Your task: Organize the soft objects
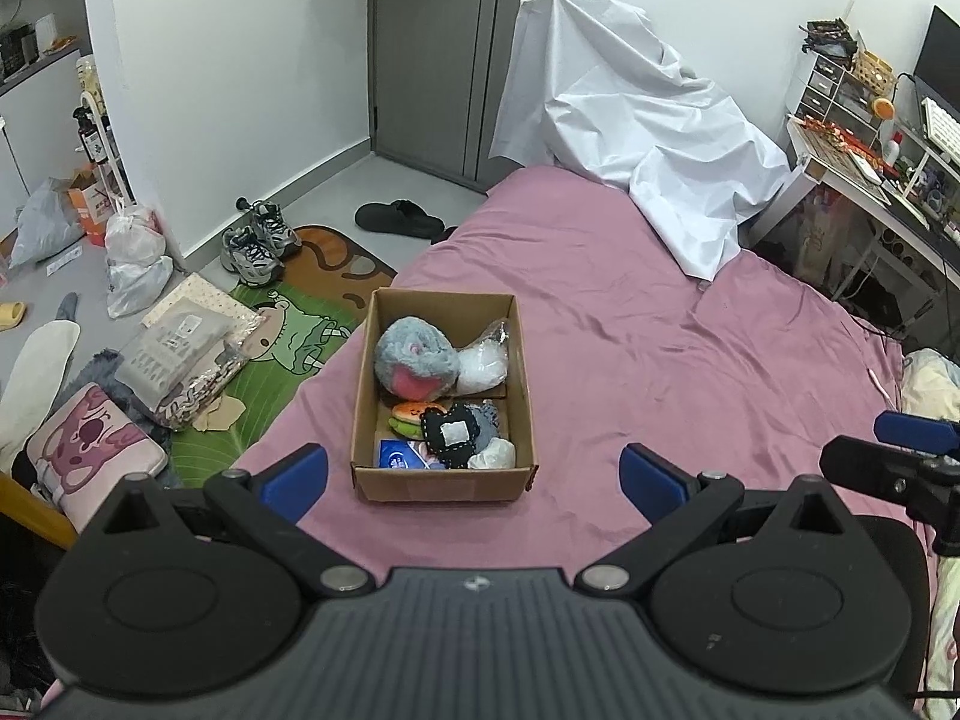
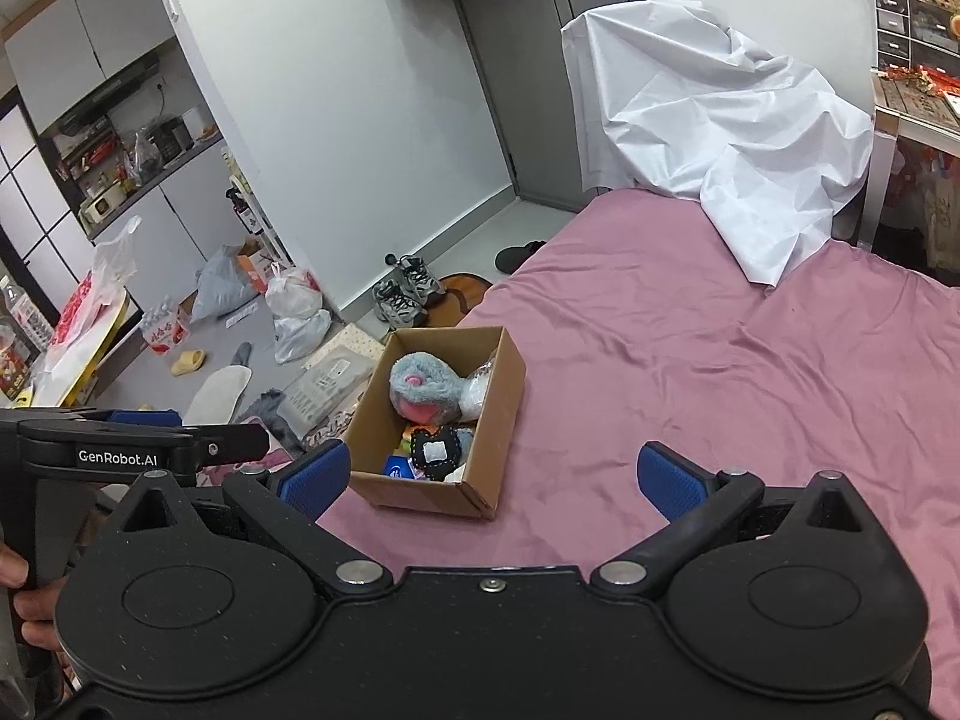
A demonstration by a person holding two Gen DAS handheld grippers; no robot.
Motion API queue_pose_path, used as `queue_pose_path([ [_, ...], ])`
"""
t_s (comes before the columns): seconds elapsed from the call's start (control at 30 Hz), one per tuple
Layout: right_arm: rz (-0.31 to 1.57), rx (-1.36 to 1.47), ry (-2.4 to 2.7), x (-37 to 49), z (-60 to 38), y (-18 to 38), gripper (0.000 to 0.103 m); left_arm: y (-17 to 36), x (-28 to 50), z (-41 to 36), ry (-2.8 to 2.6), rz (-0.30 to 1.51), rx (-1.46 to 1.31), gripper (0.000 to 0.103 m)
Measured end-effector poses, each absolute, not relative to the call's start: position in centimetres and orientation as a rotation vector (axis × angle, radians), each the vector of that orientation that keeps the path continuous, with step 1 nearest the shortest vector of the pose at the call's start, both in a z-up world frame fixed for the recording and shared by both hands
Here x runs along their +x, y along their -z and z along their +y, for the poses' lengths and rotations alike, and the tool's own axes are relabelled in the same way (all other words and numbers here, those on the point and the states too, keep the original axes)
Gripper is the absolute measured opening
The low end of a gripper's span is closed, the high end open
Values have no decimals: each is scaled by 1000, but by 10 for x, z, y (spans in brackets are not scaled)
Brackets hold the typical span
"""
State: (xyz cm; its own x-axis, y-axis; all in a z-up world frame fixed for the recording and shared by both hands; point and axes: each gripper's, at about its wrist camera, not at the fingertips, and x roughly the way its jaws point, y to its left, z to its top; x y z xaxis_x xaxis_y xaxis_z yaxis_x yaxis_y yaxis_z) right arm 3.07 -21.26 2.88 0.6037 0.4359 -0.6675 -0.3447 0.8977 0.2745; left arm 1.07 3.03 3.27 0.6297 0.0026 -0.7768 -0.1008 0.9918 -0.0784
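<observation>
Left gripper (image 1: 474, 480) spread wide, holding nothing, hovering just short of the box; right gripper (image 2: 492, 480) likewise spread and empty, box ahead and a little to its left; cardboard box (image 1: 366, 396) sits open on the pink bedsheet (image 1: 660, 372) near the bed's left edge; soft items all inside it: grey plush with pink mouth (image 1: 414, 363) and a white bagged lump (image 1: 486, 363) in the far part, burger toy (image 1: 414, 414), black stitched pouch (image 1: 453, 435), blue packet (image 1: 399, 456) nearer; nothing loose on the sheet, so judged either finished or about to start sorting inside the box; next move would need one gripper dropping over the rim and pinching a single item without snagging neighbours; beyond, white cloth (image 1: 630, 132) draped at the bed's far end, cluttered desk (image 1: 858, 168) at right, floor left with sneakers (image 1: 258, 240), cartoon mat (image 1: 294, 336), bags; grey door (image 1: 432, 48) at back.
</observation>
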Motion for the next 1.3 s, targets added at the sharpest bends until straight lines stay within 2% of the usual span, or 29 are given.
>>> queue_pose_path([
  [1.3, 791, 142, -453, 13, -220, -50, 103, -46, -5, 29, -59, 864, -93, 103],
])
